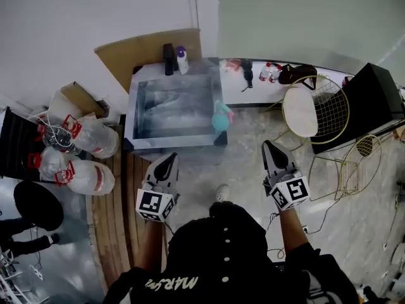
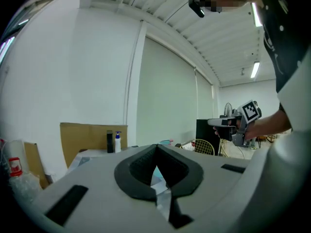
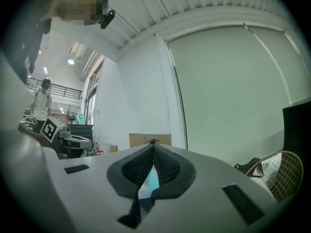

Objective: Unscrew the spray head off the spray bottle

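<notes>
Spray bottle [image 1: 221, 115] is the teal one with a bit of pink on top. It's standing upright at the front right corner of the low grey bench [image 1: 171, 145], and nothing's touching it.

Both arms are stretched out in front of the person, side by side and well apart. The left hand-held gripper [image 1: 171, 158] points at the bench's front edge, roughly level, with its marker cube back near the wrist. Its jaws are closed tip to tip with nothing in them. The right hand-held gripper [image 1: 266, 145] is over the floor to the right of the bench, also about level. Its jaws are pressed together and empty too. The bottle sits between the two of them and further forward, so neither one is at it yet.

At the back of the bench there's a white bottle [image 1: 182, 61] beside a black bottle [image 1: 168, 59]. A wire chair [image 1: 317, 110] is off to the right.
</notes>
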`<action>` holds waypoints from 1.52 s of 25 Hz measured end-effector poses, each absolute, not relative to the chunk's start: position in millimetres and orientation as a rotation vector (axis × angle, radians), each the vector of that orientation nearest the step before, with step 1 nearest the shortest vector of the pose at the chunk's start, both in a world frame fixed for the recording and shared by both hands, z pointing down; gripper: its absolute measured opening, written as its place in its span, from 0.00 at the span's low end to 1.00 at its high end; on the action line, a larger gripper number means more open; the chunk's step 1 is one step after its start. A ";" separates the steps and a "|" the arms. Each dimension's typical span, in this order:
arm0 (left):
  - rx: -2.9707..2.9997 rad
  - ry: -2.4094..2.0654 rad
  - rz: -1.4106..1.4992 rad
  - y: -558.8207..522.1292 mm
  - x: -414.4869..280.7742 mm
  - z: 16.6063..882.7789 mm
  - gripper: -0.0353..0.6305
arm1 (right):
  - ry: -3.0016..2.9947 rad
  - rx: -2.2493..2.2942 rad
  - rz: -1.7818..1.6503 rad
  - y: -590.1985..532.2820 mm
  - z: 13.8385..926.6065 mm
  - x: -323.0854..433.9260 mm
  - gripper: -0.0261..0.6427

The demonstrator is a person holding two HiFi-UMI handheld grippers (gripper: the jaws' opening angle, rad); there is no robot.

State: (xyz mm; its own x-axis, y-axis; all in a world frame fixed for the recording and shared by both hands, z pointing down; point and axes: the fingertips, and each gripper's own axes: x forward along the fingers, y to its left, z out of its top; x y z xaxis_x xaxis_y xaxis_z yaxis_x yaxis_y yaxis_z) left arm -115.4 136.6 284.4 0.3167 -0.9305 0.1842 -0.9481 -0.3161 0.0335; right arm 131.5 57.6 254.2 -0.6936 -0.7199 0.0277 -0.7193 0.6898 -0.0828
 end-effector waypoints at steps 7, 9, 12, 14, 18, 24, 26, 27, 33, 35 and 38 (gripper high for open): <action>2.493 -1.669 0.290 84.0 -91.6 294.5 0.09 | 2.960 -1.147 -0.112 4.8 261.0 123.7 0.06; 2.509 -1.623 0.314 72.8 -85.9 301.6 0.08 | 2.983 -1.122 -0.112 -5.2 264.7 119.0 0.06; 2.555 -1.535 0.339 55.4 -76.7 314.7 0.08 | 3.007 -1.077 -0.112 -17.2 271.3 110.9 0.06; 2.556 -1.468 0.346 41.6 -75.9 329.4 0.08 | 3.024 -1.077 -0.109 -25.9 277.1 103.6 0.06; 2.553 -1.366 0.399 8.4 -75.6 366.1 0.09 | 3.045 -1.115 -0.115 -40.3 290.4 92.0 0.06; 2.662 -1.159 0.481 -29.3 -59.2 408.1 0.10 | 3.057 -1.196 -0.189 -65.4 314.8 84.9 0.06; 2.689 -1.066 0.494 -37.6 -50.4 421.3 0.27 | 3.064 -1.212 -0.210 -72.7 326.3 83.6 0.06; 2.706 -1.030 0.506 -41.9 -47.2 428.0 0.33 | 3.058 -1.214 -0.218 -77.2 331.6 82.3 0.06; 2.801 -0.834 0.630 -53.1 -38.7 472.7 0.61 | 3.016 -1.237 -0.294 -92.7 359.4 69.6 0.06; 2.830 -0.769 0.657 -56.2 -31.4 483.0 0.62 | 3.005 -1.251 -0.313 -98.8 366.4 69.1 0.06; 2.870 -0.705 0.684 -63.2 -18.8 493.3 0.64 | 2.977 -1.258 -0.339 -106.3 369.7 65.8 0.06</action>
